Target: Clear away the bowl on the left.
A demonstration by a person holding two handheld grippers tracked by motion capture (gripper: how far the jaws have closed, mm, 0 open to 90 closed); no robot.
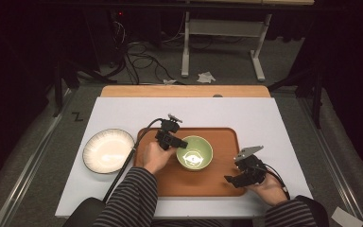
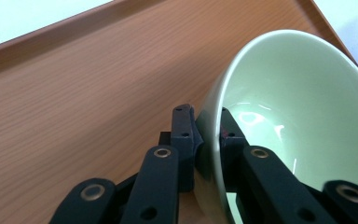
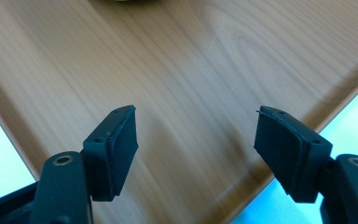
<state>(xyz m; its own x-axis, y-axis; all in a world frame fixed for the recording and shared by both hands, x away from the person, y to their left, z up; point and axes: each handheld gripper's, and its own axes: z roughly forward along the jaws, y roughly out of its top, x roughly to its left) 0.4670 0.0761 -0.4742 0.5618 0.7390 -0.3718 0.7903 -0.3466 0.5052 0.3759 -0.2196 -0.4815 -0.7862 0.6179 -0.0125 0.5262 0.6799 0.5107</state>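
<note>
A pale green bowl (image 1: 194,152) sits on the wooden tray (image 1: 217,182) in the high view. My left gripper (image 1: 181,142) is shut on the bowl's left rim. In the left gripper view the bowl (image 2: 303,107) has its rim wall pinched at the left gripper (image 2: 207,122), one jaw outside the wall and one inside. My right gripper (image 1: 230,179) hovers over the tray's front right corner. In the right gripper view the right gripper (image 3: 196,122) stands open, with bare tray wood (image 3: 177,60) between its jaws.
A white plate (image 1: 108,150) with a dark rim lies on the white table cover (image 1: 264,118) left of the tray. The table's wooden back edge (image 1: 184,91) runs behind. Cables and a desk frame (image 1: 222,42) stand on the floor beyond.
</note>
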